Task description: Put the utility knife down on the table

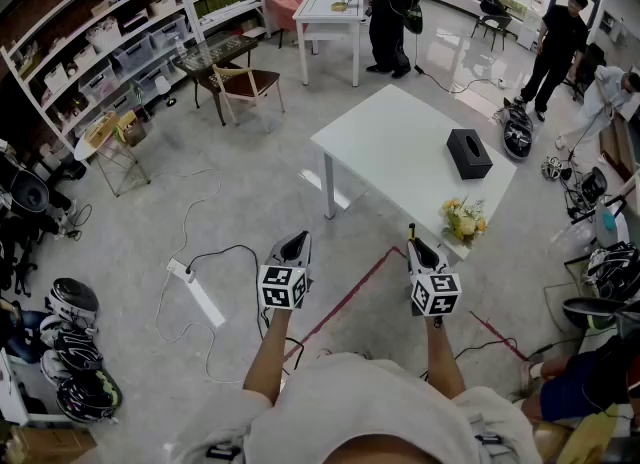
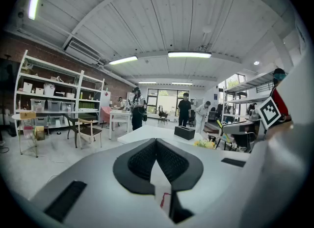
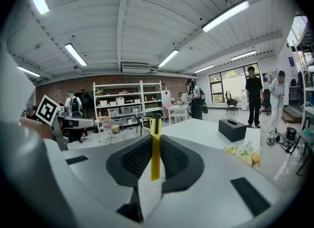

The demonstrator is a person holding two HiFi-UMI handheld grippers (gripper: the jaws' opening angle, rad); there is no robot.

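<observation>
The right gripper (image 1: pixel 418 252) clamps the yellow utility knife (image 3: pixel 155 149) upright, just short of the white table (image 1: pixel 395 147). The left gripper (image 1: pixel 293 250) is closed and empty. The knife is best carried over the table's bare middle and lowered flat before the jaws let go.

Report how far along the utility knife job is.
Done: the right tool has the yellow utility knife clamped. In hand: it is held above the floor, short of the white table. Left: reach the table, lay the knife down, release.
</observation>
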